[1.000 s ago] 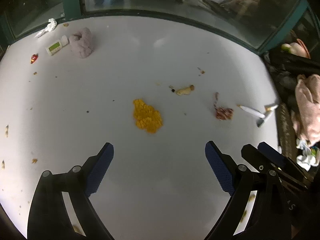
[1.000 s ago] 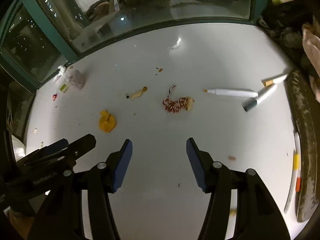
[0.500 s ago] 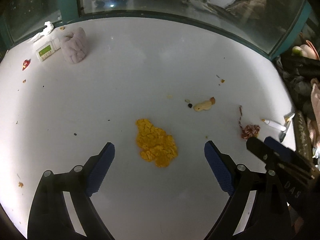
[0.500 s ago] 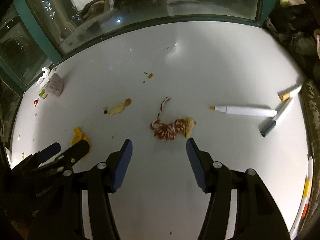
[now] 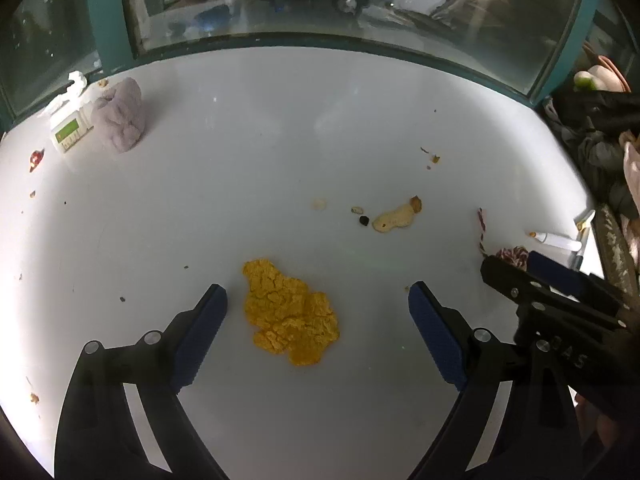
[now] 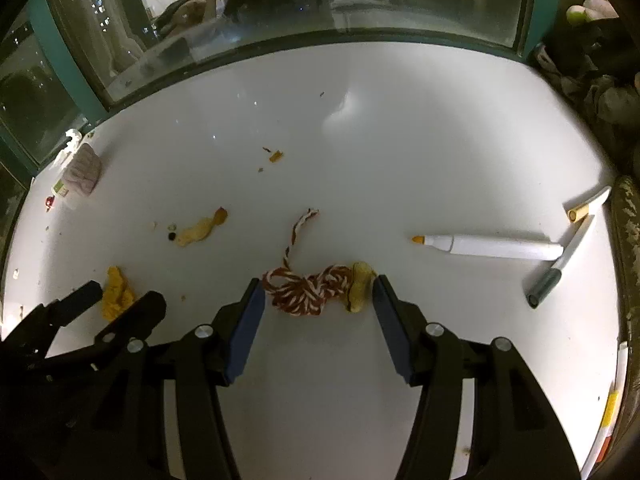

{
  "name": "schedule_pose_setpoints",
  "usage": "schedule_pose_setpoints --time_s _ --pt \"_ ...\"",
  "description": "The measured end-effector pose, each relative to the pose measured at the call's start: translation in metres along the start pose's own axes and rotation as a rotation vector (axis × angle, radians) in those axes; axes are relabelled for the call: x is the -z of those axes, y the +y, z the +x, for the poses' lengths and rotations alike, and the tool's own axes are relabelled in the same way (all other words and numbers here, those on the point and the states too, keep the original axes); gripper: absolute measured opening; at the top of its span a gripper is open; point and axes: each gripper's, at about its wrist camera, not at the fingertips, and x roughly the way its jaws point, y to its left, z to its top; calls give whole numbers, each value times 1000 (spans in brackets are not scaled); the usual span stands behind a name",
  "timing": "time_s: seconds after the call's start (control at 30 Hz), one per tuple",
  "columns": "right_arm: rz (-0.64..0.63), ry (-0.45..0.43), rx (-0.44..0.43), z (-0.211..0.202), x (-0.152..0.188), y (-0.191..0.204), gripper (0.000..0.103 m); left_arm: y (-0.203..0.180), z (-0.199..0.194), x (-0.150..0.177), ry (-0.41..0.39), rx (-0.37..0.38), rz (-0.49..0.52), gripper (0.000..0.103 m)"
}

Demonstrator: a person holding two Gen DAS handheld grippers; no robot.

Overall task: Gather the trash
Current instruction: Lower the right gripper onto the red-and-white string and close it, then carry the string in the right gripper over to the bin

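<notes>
Straddling yellow peel point(image 5: 289, 312), left claw point(image 5: 318, 300) (agape)

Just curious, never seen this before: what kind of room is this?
Probably a home, at night: a white table set against a big window showing city lights, with marker pens, a yellow scrap and string on it.
</notes>
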Motion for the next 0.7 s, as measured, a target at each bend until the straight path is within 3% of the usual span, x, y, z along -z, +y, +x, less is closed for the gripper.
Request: schedule_pose_setpoints --time_s 0.13,0.2,0.27,0.33,0.43,0.53,0.7 --pt "-40 -5 18 0 0 3 43 -5 0 3 -13 -33 28 87" --pt "-62 -3 19 0 0 6 32 -11 -2 5 -25 -49 57 74" --pt "-77 1 4 0 1 7 21 -17 -5 6 -36 -39 83 45" --pt "-78 5 0 0 2 9 16 -21 -7 6 -34 -16 92 27" --pt "-56 23 -26 -1 2 10 14 -19 -7 3 -17 9 62 21" --pt "-26 42 -62 -4 3 9 14 -14 -13 -4 -11 43 31 5" --pt "5 45 -126 -18 5 9 14 -19 -22 -1 14 70 72 2"
